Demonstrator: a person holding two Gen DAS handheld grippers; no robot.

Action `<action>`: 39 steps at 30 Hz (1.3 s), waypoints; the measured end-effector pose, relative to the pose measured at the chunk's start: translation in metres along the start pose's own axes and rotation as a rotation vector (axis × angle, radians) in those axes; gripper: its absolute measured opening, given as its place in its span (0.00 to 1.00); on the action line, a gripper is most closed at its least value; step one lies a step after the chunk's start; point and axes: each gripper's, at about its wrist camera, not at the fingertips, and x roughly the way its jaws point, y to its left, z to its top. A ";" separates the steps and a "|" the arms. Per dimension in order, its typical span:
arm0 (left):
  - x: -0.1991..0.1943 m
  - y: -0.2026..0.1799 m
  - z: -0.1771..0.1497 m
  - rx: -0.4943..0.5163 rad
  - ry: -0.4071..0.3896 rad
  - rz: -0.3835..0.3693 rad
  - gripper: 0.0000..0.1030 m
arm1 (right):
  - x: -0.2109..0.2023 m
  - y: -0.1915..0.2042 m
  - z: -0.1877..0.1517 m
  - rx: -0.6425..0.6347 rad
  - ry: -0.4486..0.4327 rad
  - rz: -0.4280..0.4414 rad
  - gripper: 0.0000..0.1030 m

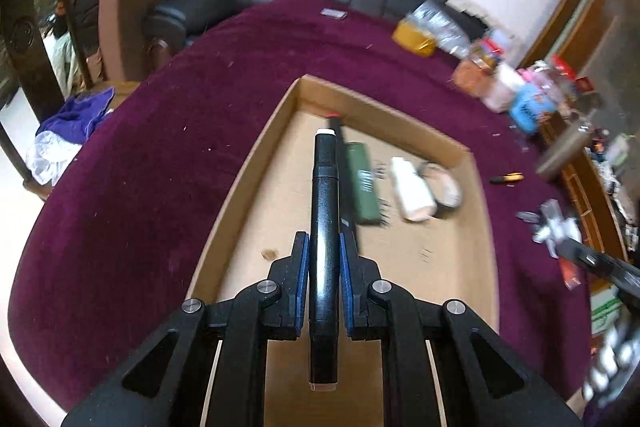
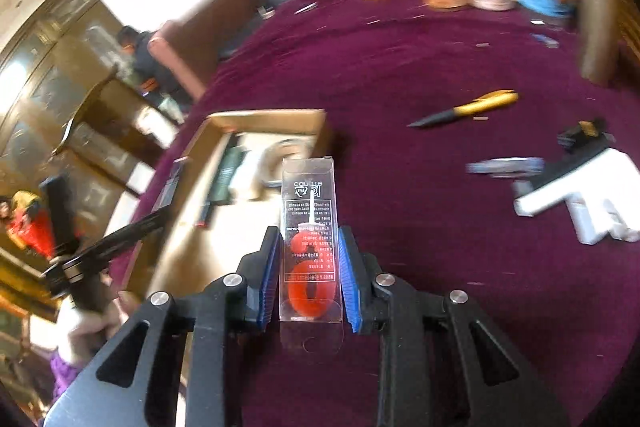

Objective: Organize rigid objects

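Left wrist view: left gripper (image 1: 324, 259) pinching a glossy black cylindrical marker with a white tip (image 1: 325, 227), blue pads pressed against its barrel on both sides. Long axis running straight ahead along the fingers, white tip forward, rear end jutting back between the linkages. Directly below and ahead, a shallow brown cardboard tray (image 1: 256, 163). Inside it, just right of the marker tip: a dark green rectangular box (image 1: 363, 183), a white plastic bottle lying on its side (image 1: 412, 193), a round grey roll-like thing (image 1: 442, 185), and a slim black pen with a red end (image 1: 340, 131) partly hidden behind the marker. Judged: release needs only a drop into the bare floor left of the green box. Far right, a black-and-yellow pen (image 1: 507, 179) lying on the maroon cloth (image 1: 140, 147). Clutter at the far edge too smeared to name.

Right wrist view: right gripper (image 2: 309, 267) clamped on a clear plastic packet holding a red numeral candle (image 2: 310, 251), long axis forward, hang-tab end toward the camera. Tray ahead and to the left, its near corner just beyond the packet top; contents blurred. Judged: a leftward carry over the wall called for. Left gripper nearer the tray. Right of the fingers, well apart: the pen, a white foam block (image 2: 580, 203), a small silvery smeared item, unidentifiable.
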 end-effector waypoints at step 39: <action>-0.094 0.046 -0.059 -0.193 -0.233 -0.167 0.48 | 0.039 0.061 0.021 -0.025 -0.128 -0.116 0.59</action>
